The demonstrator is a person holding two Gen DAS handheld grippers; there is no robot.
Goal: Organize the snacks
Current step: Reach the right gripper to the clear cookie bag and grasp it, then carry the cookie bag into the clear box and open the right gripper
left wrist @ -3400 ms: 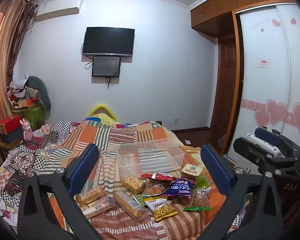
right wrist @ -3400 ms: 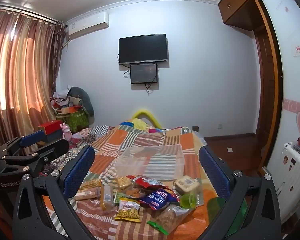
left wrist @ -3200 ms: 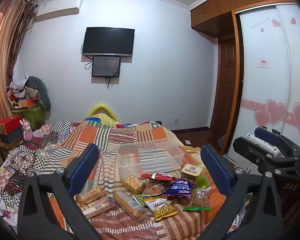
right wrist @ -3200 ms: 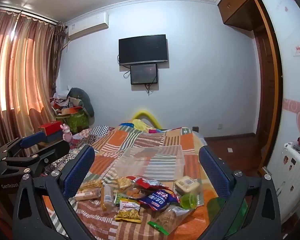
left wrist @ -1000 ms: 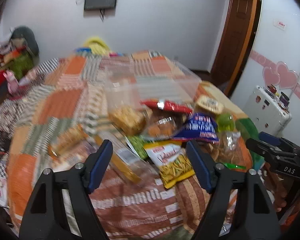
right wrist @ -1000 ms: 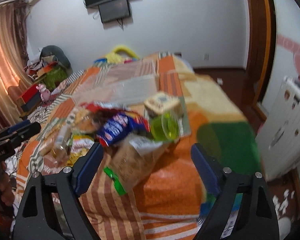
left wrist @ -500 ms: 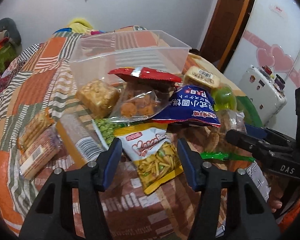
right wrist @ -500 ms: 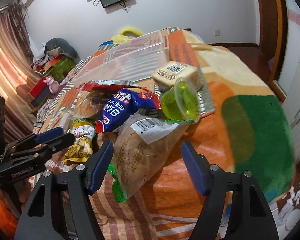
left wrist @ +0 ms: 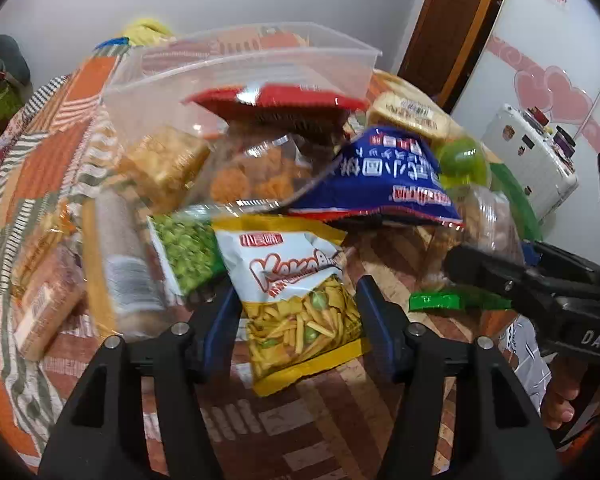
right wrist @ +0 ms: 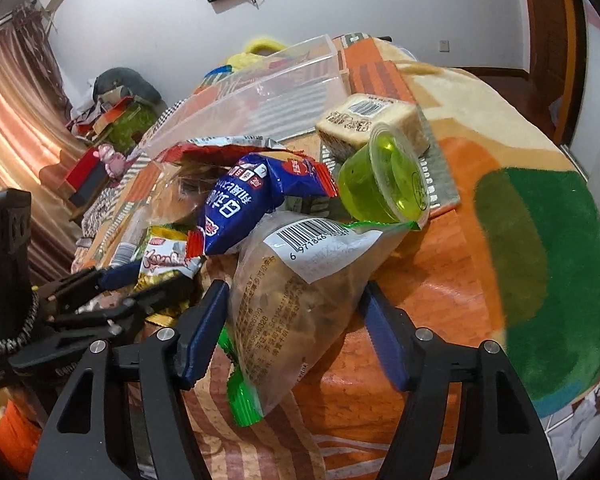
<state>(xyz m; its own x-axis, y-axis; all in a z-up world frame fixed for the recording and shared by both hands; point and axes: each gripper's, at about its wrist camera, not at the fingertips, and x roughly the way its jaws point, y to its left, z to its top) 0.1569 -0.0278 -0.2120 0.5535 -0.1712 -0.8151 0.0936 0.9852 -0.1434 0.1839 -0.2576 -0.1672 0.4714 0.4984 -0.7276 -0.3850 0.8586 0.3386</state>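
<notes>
Left wrist view: on the patchwork bed cover (left wrist: 40,168) a clear packet of green peas (left wrist: 186,252) lies beside the yellow-and-white bag of mixed snack sticks (left wrist: 296,300). The left gripper (left wrist: 296,312) has its blue fingers (left wrist: 224,316) spread either side of that bag, not quite squeezing it as far as I can tell. Behind sits a blue crinkly snack bag (left wrist: 384,176), then the empty clear plastic tub (left wrist: 240,68).

Right wrist view, the right gripper (right wrist: 294,320) straddles a clear green-edged bread packet (right wrist: 296,284), fingers (right wrist: 384,340) apart. A green jelly cup (right wrist: 384,176) leans right behind it.
</notes>
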